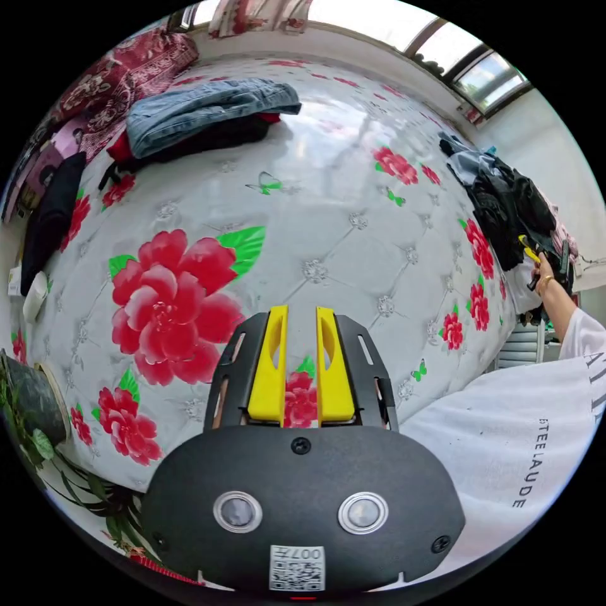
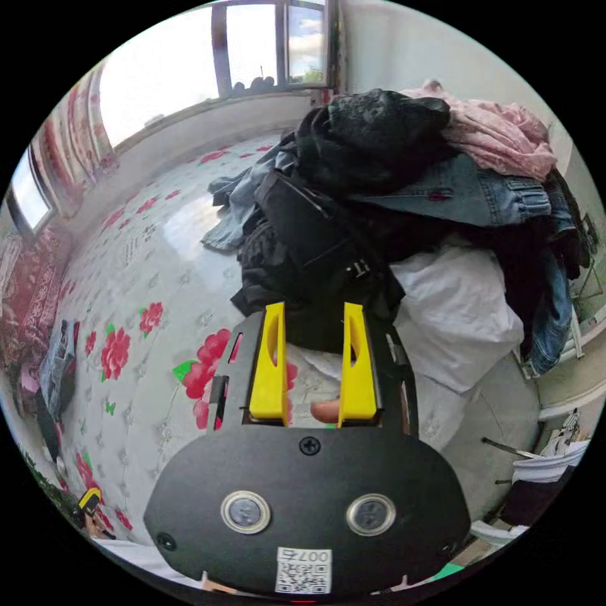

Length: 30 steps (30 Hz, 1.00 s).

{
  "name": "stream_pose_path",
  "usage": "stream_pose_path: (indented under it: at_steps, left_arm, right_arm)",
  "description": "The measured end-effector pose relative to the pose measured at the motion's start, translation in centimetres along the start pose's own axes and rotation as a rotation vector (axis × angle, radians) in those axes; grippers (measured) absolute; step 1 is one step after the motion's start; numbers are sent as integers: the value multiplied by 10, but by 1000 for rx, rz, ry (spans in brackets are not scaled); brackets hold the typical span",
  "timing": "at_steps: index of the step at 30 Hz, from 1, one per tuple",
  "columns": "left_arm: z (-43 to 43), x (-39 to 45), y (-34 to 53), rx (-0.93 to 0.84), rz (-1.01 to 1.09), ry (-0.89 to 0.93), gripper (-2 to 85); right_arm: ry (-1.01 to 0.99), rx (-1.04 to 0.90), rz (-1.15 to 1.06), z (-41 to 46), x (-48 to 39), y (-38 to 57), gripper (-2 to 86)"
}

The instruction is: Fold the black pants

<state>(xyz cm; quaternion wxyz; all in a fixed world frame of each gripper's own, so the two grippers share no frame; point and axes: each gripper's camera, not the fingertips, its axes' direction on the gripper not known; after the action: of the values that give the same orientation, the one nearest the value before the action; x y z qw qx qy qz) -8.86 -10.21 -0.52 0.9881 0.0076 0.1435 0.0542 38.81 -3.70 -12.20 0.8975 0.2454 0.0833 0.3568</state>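
Both grippers' fingers stand apart, empty; the right gripper nears the black pants in the pile. A shallow grab risks dragging neighbouring clothes onto the bed.

Left gripper view looks across the mattress; right gripper view faces the clothes pile closely (both share these).

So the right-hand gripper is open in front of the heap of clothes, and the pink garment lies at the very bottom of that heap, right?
Not quite. The right gripper is open before the heap of clothes, but the pink garment lies on top of it, as the right gripper view shows.
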Motion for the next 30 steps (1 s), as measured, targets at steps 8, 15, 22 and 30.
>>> stream_pose_path:
  at_steps: [8,15,22,30]
  left_arm:
    - [1,11,-3,-30,30,-1,67]
    - [-4,-10,6,-37,-13,-7,66]
    - [-16,-19,19,13,25,38,69]
    - [-51,-56,74,144,-30,84,70]
  right_arm:
    - [-36,-218,103,53,34,-18,92]
    - [-196,-272,61,60,21,-15,9]
    - [-830,-250,-464,-15,-120,82,-2]
    - [-1366,-679,-1037,-91,-308,294,8]
